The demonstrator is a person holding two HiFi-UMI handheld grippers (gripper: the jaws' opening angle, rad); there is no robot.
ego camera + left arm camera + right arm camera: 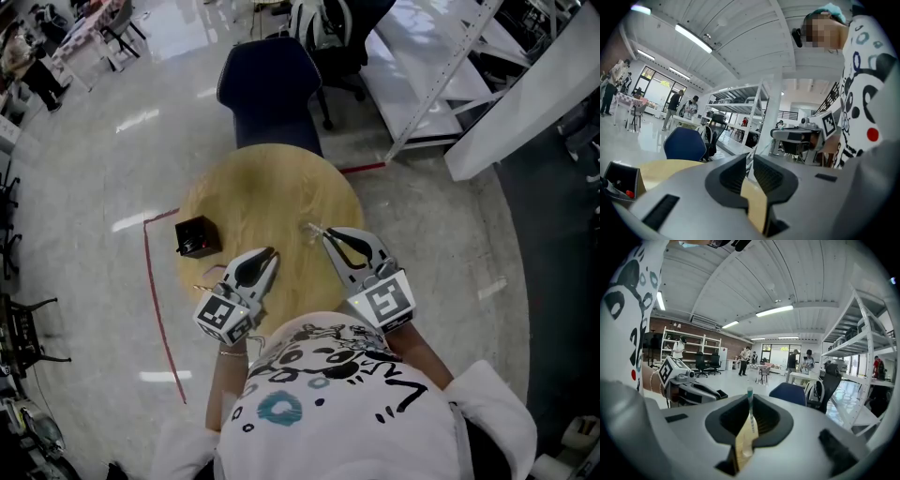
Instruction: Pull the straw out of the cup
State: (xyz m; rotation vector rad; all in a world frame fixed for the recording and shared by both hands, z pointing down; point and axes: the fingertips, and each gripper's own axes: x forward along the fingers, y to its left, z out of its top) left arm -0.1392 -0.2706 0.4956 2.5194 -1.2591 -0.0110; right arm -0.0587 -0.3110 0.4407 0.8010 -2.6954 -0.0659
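A thin straw (751, 420) with a teal tip and fine stripes stands between the jaws of my right gripper (750, 401), which is shut on it. The straw's end pokes out past the jaw tips. In the head view that gripper (329, 235) hovers over the right half of the round wooden table (267, 202), and the pale straw (311, 227) juts from its tips. My left gripper (269, 254) hangs over the table's near left, jaws together and empty; its own view (749, 160) shows only a slit of tabletop between them. No cup shows clearly in any view.
A small black box (197, 236) sits on the table's left side, also seen low in the left gripper view (621, 180). A dark blue chair (270, 89) stands beyond the table. Red tape (155, 291) marks the floor at left. White shelving (450, 75) lies at the right.
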